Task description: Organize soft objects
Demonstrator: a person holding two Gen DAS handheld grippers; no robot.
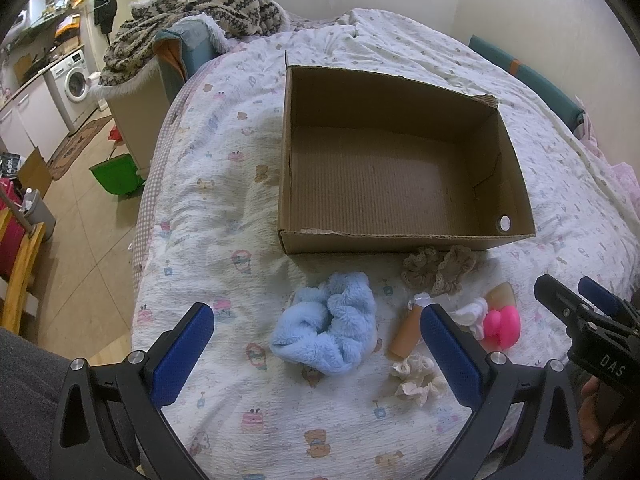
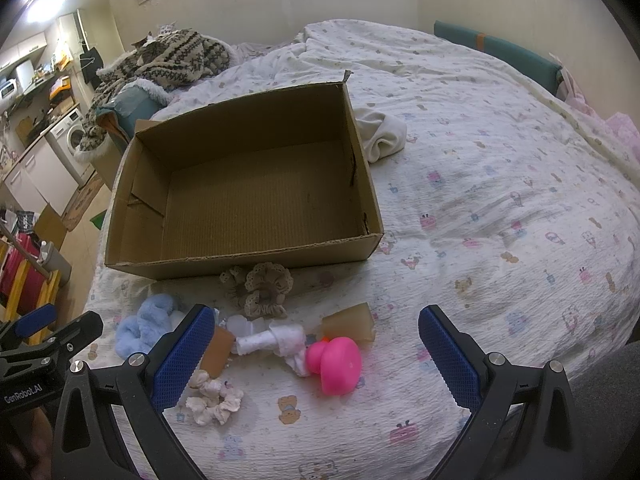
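An empty cardboard box (image 1: 404, 236) (image 2: 244, 258) sits on the bed. In front of it lie a fluffy blue scrunchie (image 1: 326, 330) (image 2: 140, 328), a brown lace scrunchie (image 1: 438, 268) (image 2: 260, 288), a cream scrunchie (image 1: 414, 378) (image 2: 214, 400), a white cloth piece (image 2: 272, 338), a pink rubber duck (image 1: 502, 328) (image 2: 336, 364), a tan tube (image 1: 406, 332) and a tan block (image 2: 350, 322). My left gripper (image 1: 316, 356) is open above the blue scrunchie. My right gripper (image 2: 316, 356) is open above the duck; it also shows in the left wrist view (image 1: 576, 300).
A rolled white cloth (image 2: 382, 134) lies right of the box. A patterned blanket with a cat (image 1: 200, 8) is at the bed's far left. The bed edge drops to the floor on the left, with a green bin (image 1: 116, 178).
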